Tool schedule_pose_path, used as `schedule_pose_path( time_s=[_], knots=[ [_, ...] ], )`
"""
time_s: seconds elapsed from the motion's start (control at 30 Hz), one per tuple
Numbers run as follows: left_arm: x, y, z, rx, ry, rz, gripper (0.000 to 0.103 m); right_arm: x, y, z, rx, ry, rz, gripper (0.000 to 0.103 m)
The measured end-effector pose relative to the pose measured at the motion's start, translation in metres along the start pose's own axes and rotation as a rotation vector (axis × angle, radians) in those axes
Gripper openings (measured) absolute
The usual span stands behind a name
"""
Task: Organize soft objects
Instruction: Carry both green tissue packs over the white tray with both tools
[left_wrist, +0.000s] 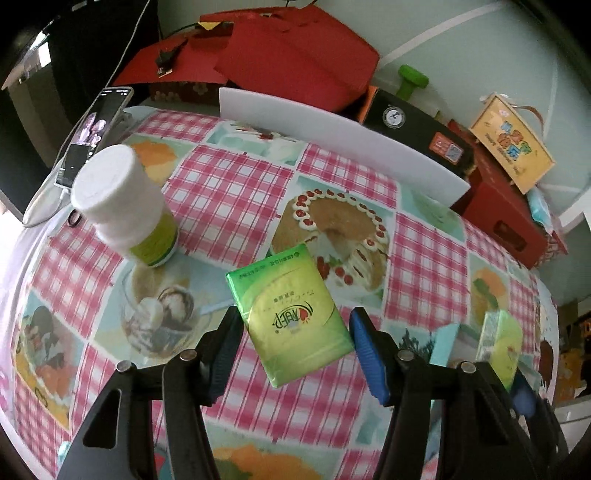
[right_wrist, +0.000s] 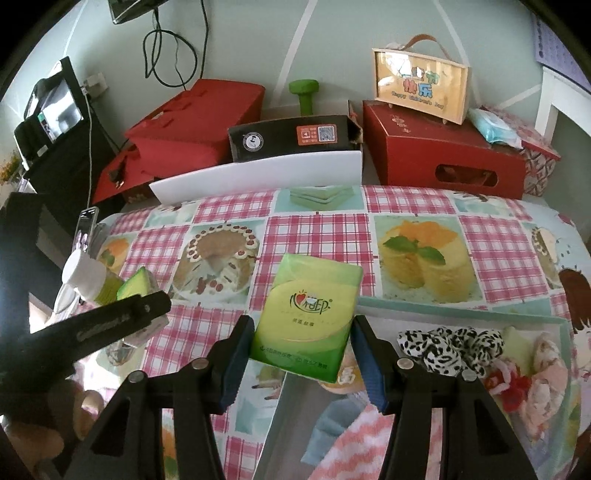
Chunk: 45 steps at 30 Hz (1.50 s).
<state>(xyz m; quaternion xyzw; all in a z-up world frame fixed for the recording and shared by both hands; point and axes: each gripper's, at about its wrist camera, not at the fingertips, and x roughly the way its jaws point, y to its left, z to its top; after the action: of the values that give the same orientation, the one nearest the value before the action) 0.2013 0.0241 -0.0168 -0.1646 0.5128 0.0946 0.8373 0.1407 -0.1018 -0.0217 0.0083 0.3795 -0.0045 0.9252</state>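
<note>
Right wrist view: right gripper (right_wrist: 301, 345) pinching flat green plastic-wrapped tissue pack (right_wrist: 308, 317) above teal storage box (right_wrist: 461, 315), likely for stowing; left gripper (left_wrist: 293, 347) likewise grips second tissue pack (left_wrist: 290, 317).

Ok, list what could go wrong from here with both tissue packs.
1. The left gripper holds its green pack skewed; it may slip out.
2. The white-capped bottle stands close beside it and could be knocked over.
3. The second pack, in the right gripper, may snag on the box rim below.
</note>
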Motion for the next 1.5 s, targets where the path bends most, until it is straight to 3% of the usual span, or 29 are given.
schedule_pose_path(
  time_s=[0.4,1.03,1.5],
  knots=[
    [-0.03,-0.007,-0.02,0.056,-0.028,-0.063,0.061,-0.025,0.005,-0.003,-0.021,-0.031,-0.03,0.057],
    [-0.074,0.012,-0.041,0.043,-0.076,-0.058,0.061,-0.07,-0.001,-0.005,-0.051,-0.081,-0.102,0.057],
    [-0.094,-0.011,-0.068,0.132,-0.089,-0.077,0.061,-0.112,-0.048,-0.027,0.029,-0.079,-0.181,0.057]
  ],
)
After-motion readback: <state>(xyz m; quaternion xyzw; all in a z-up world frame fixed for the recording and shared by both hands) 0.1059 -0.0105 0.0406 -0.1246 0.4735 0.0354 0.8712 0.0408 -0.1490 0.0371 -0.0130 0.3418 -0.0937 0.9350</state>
